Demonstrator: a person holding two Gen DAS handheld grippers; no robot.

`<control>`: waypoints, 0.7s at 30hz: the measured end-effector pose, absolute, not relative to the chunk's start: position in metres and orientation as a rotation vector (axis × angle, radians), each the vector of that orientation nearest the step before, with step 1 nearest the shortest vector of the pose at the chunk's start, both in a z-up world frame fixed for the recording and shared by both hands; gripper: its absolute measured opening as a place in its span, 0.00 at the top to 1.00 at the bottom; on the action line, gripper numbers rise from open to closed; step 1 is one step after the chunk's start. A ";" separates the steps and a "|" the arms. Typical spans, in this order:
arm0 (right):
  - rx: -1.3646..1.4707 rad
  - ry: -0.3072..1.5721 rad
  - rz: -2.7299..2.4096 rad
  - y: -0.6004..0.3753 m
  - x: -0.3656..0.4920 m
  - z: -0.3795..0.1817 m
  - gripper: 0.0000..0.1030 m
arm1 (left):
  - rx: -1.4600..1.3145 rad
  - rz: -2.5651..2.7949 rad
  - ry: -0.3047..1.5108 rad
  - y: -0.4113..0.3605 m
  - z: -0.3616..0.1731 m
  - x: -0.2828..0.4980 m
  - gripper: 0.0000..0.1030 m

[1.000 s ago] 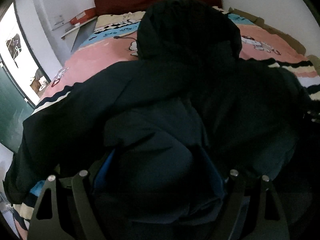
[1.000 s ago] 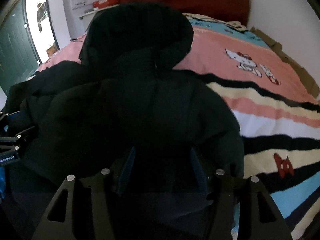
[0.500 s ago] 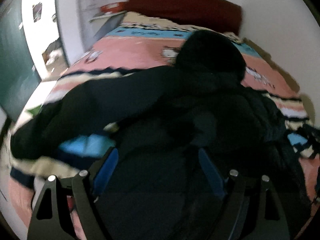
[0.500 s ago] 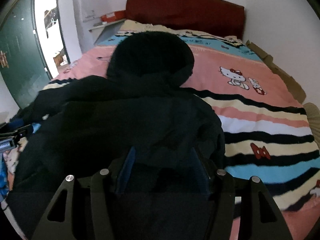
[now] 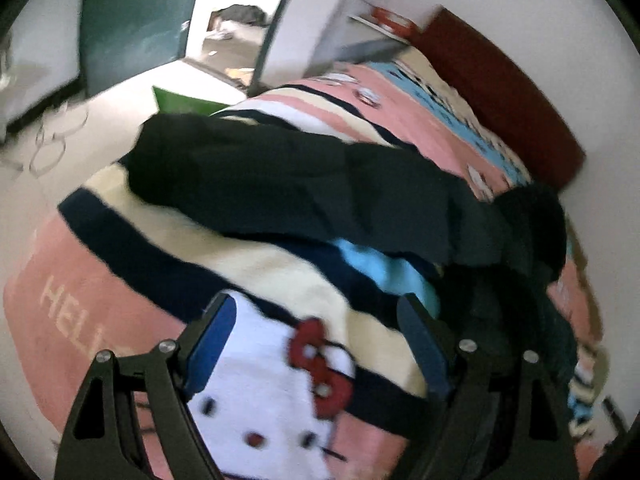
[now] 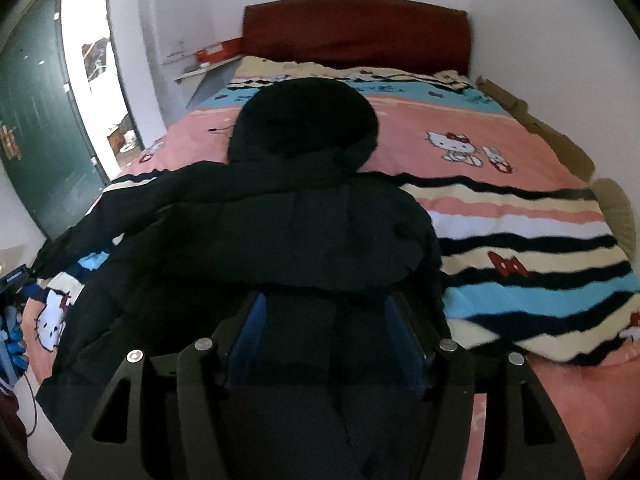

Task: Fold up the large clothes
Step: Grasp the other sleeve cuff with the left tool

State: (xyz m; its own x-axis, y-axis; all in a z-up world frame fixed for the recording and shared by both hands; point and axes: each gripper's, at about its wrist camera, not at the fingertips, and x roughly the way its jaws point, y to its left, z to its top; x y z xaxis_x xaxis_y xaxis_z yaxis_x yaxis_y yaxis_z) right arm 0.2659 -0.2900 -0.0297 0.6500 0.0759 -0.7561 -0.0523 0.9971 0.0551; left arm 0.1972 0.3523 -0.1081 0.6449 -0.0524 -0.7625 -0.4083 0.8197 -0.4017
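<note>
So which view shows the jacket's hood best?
The right wrist view: the hood lies flat, sharp and whole, on the bedspread. The left wrist view shows it only as a blurred dark lump at the jacket's far end.

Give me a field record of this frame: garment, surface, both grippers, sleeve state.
garment: black hooded puffer jacket, hood toward the headboard
surface: Hello Kitty striped blanket on the bed
left gripper: open, empty, over bare blanket beside the jacket
right gripper: open, jacket's lower part between its fingers
sleeve: stretched out sideways, not folded in
image quality: left wrist view blurred
</note>
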 end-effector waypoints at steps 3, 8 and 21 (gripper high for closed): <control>0.037 0.872 0.038 -0.297 0.265 -0.034 0.40 | -0.666 0.244 0.829 0.384 -0.118 0.192 0.20; 0.053 0.889 -0.006 -0.306 0.261 -0.041 0.40 | -0.836 0.296 0.785 0.434 -0.138 0.191 0.20; 0.004 0.883 -0.063 -0.306 0.263 -0.032 0.39 | -1.121 0.336 0.692 0.485 -0.174 0.228 0.23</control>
